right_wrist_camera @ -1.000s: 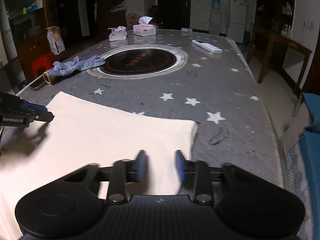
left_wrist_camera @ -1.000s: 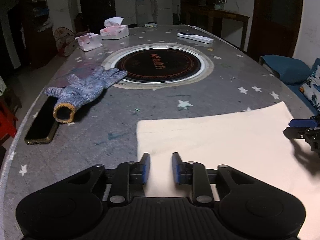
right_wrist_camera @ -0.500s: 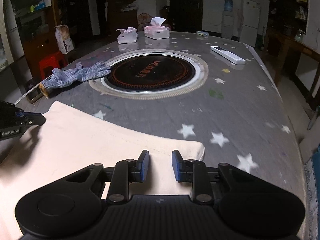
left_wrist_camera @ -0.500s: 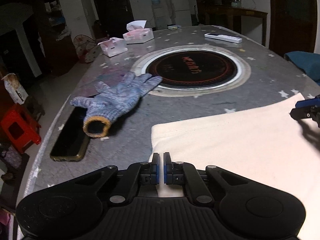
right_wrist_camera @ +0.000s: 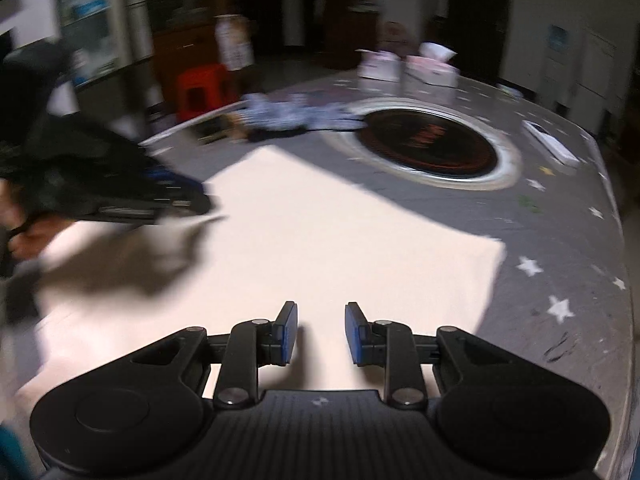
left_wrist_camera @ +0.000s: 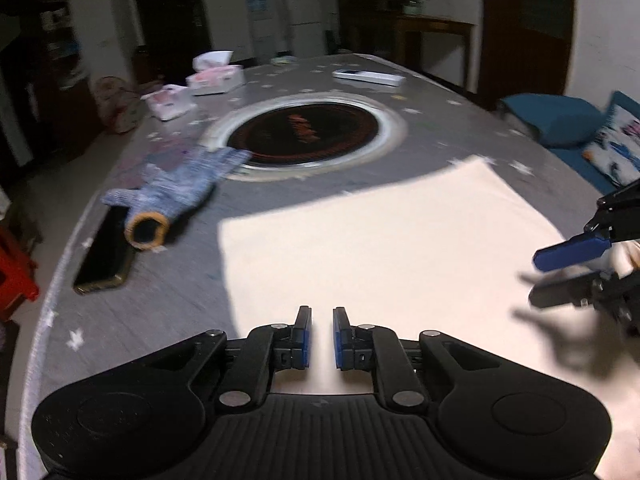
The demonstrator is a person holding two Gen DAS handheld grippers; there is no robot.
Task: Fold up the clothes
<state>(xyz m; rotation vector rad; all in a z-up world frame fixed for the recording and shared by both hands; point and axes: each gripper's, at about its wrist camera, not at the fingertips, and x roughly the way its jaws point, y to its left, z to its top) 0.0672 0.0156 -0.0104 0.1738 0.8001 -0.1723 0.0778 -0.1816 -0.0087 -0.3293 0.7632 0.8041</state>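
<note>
Cloth (left_wrist_camera: 384, 248): a cream, smooth, roughly rectangular piece lying flat on the near part of the table (left_wrist_camera: 452, 128), its far edge straight and its far corners squared. The table top is grey, matt and scuffed, scattered with small white stars, with a curved pale rim. Set into its middle is a round black hob (left_wrist_camera: 308, 132) ringed by a bright metal band. Left of the cloth lies a knitted blue-grey glove (left_wrist_camera: 176, 188) with an orange cuff, its fingertips reaching the hob's ring; just beside the cuff a flat dark phone (left_wrist_camera: 106, 256) rests at the table's edge. Beyond the hob stand two pale tissue boxes (left_wrist_camera: 216, 78) and a long white remote (left_wrist_camera: 368, 77).

Left gripper (left_wrist_camera: 321, 334): black arms, blue pads, over the cloth's near left part. Its jaws have just been opening; a narrow slot shows between them, nothing gripped, the cloth lying below.

Right gripper (right_wrist_camera: 320, 332): same build, over the cloth's near right part, jaws parted with a wider gap and holding nothing. In the left wrist view its blue fingertips (left_wrist_camera: 568, 250) show at the right margin, casting a dark shadow on the cloth. Both views are motion-blurred
</note>
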